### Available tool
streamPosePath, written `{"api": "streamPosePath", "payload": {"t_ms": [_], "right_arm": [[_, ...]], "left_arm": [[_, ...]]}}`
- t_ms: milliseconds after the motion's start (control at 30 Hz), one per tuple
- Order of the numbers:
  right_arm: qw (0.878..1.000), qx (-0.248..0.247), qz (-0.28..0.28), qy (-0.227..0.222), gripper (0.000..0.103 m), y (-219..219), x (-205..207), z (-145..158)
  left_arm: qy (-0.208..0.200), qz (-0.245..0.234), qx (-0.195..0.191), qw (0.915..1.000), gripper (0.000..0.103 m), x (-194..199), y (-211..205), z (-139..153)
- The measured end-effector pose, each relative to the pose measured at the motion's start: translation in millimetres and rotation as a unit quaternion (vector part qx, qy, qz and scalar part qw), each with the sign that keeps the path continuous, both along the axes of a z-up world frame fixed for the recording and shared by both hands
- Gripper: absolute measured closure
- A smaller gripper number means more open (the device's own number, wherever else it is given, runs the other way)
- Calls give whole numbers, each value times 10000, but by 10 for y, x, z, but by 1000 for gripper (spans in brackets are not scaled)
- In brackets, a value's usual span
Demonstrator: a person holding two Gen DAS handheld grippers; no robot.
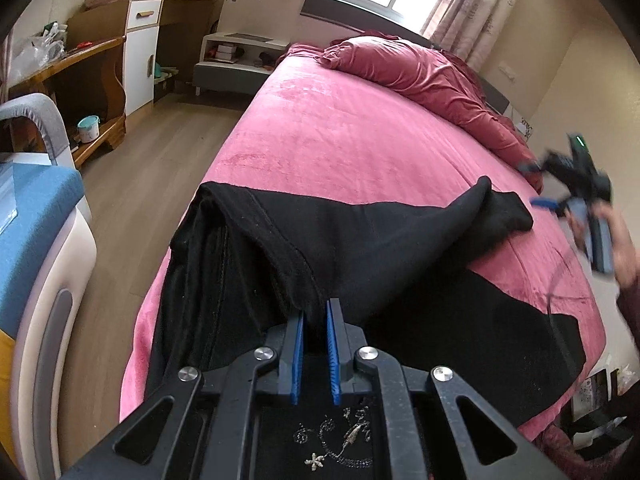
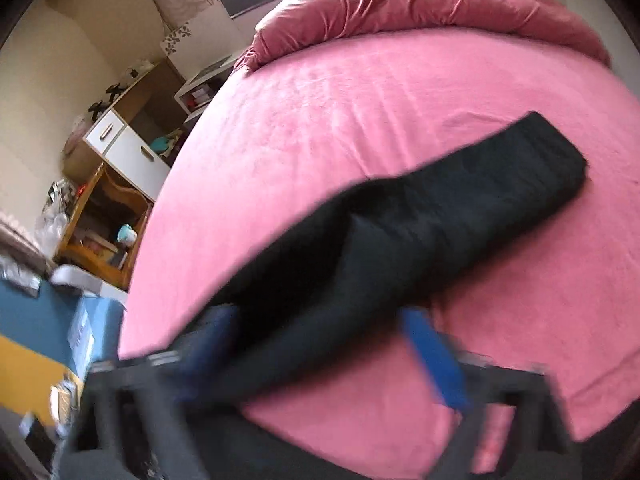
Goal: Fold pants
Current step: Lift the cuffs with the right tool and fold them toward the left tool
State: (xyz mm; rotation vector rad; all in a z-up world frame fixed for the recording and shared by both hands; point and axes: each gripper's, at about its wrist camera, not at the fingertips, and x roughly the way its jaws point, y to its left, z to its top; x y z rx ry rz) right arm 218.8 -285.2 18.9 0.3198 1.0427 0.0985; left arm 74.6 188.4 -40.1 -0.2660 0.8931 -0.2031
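Black pants (image 1: 360, 240) lie on the pink bed (image 1: 340, 132), one leg folded over the other. My left gripper (image 1: 316, 312) is shut on a raised fold of the pants near the waist, above a sparkly embroidered patch (image 1: 340, 436). My right gripper (image 1: 548, 196) shows at the right of the left wrist view, open and held in a hand beyond the leg ends. In the blurred right wrist view the right gripper (image 2: 320, 336) is open and empty, its blue pads wide apart over the pants (image 2: 440, 208).
A bunched dark pink duvet (image 1: 420, 76) lies at the head of the bed. A wooden desk (image 1: 80, 80), a white cabinet (image 1: 140, 52) and a low shelf (image 1: 236, 56) stand across the wood floor at left. A blue-topped unit (image 1: 36, 208) is close at left.
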Motion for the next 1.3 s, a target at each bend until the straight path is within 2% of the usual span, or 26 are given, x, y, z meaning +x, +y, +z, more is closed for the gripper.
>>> {"api": "streamPosePath", "payload": {"t_ms": [67,167,233,300,367,433,500,533,700,800,900,1100,1300], "right_arm": [[9996,-170,-172,116,7,94,274,23],[9946,-652,-592,541,10,178,681,-63],[9867,-1006,-890,918,20,173,902,-212],[9809,-1113,-1038,1211,34,138,1038,-364],[9771,-1109,-1096,1450,39,98,1114,-517],[9765,-1041,-1031,1583,50,68,1137,-624],[9775,-1040,-844,1627,82,65,1126,-665],[9796,-997,-782,1561,88,54,1094,-645],[9923,-802,-481,810,96,-1,702,-259],[9974,-482,-419,346,96,-146,227,-20],[9987,-134,-495,11,96,-357,-275,74],[9966,485,-583,-326,96,-628,-1329,-52],[9948,768,-584,-312,96,-653,-1883,-383]], "left_arm": [[-26,-33,13,10000,93,-16,-10,-4],[-51,-104,44,9999,93,-43,-27,-13],[-68,-172,95,9998,93,-60,-52,-16],[-58,-212,135,9997,93,-72,-67,-26],[-51,-267,148,9995,93,-85,-73,-36],[-47,-299,160,9994,93,-93,-78,-40],[-50,-316,170,9993,93,-87,-79,-32],[-56,-304,195,9993,93,-78,-82,-24],[-22,-140,33,9999,93,-14,-13,38],[-14,27,-149,9999,93,10,74,99],[-9,116,-309,9995,93,-3,145,128],[107,200,-228,9995,93,-115,230,79],[348,469,-532,9969,93,-208,360,-33]]}}
